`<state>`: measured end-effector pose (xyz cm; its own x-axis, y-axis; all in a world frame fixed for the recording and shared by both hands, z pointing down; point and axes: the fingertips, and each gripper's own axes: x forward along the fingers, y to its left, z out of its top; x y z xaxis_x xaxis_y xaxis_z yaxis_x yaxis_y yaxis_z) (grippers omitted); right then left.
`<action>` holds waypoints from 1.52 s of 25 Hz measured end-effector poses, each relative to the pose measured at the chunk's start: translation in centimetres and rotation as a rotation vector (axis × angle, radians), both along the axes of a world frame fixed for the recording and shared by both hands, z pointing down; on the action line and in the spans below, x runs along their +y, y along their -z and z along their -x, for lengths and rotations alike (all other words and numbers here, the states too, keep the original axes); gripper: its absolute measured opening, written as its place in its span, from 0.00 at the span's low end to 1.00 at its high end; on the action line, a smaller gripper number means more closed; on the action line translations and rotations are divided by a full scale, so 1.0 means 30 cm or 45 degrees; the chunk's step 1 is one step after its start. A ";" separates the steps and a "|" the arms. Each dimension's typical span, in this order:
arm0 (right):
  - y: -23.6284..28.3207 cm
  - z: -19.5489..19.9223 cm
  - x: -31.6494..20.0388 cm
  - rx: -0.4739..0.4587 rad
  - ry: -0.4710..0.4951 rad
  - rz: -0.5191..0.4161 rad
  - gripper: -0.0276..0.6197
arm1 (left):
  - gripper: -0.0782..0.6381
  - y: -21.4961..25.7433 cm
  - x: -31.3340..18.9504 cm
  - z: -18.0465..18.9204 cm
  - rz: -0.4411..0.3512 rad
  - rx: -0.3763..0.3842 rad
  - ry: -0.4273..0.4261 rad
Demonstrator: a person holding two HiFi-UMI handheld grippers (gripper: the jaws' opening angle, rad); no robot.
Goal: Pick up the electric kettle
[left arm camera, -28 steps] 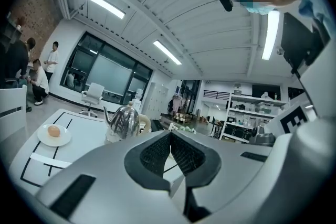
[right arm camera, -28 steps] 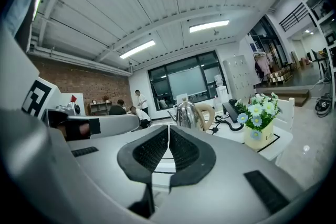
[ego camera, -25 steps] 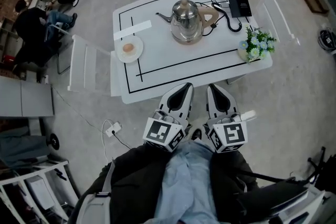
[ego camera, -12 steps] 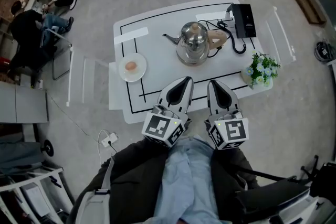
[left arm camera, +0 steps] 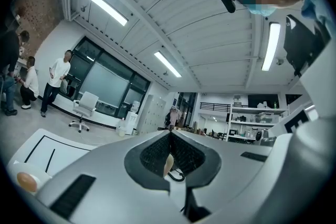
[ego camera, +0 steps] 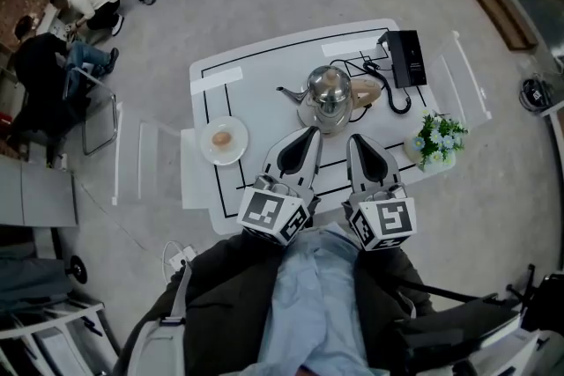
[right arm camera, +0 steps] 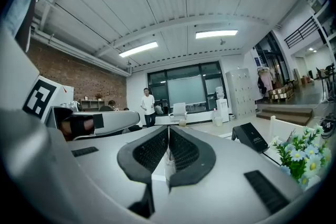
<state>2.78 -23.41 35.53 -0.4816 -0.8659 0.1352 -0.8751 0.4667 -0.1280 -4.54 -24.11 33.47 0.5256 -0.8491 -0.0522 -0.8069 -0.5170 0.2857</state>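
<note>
The steel electric kettle (ego camera: 329,95) with a beige handle (ego camera: 367,89) stands upright in the middle of the white table (ego camera: 264,92). My left gripper (ego camera: 309,133) is shut and empty, its tip just short of the kettle's near side. Beside it, my right gripper (ego camera: 356,140) is also shut and empty, below the handle. In the left gripper view the jaws (left arm camera: 170,134) meet, with only a beige sliver and black cord showing behind them. The right gripper view shows its jaws (right arm camera: 168,128) pressed together.
A plate with an egg (ego camera: 222,140) lies at the table's left. A black box (ego camera: 407,57) and its cable (ego camera: 398,98) sit at the back right, a flower pot (ego camera: 435,142) at the right edge. Several people (ego camera: 79,22) are far left.
Both grippers have come forward over the table's near edge, and the kettle now lies just ahead of their tips. The jaws have stayed shut.
</note>
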 end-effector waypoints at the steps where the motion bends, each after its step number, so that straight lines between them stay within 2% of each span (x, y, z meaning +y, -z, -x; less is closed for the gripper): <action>1: 0.002 0.000 -0.005 0.001 -0.005 -0.002 0.07 | 0.12 0.001 -0.005 0.002 -0.001 0.001 -0.003; 7: 0.002 -0.009 -0.031 0.001 -0.034 0.001 0.07 | 0.12 -0.006 -0.030 0.001 0.006 0.006 -0.018; 18: -0.048 -0.017 -0.131 -0.011 -0.020 0.055 0.07 | 0.12 -0.060 -0.113 0.013 0.073 -0.009 0.023; 25: -0.126 -0.028 -0.220 0.000 0.001 0.127 0.07 | 0.12 -0.139 -0.199 0.025 0.150 -0.009 0.072; 32: -0.229 -0.085 -0.278 0.017 -0.037 0.221 0.07 | 0.12 -0.224 -0.250 0.061 0.219 0.037 0.139; 38: -0.329 -0.135 -0.317 0.039 -0.077 0.278 0.07 | 0.12 -0.316 -0.274 0.097 0.274 0.035 0.207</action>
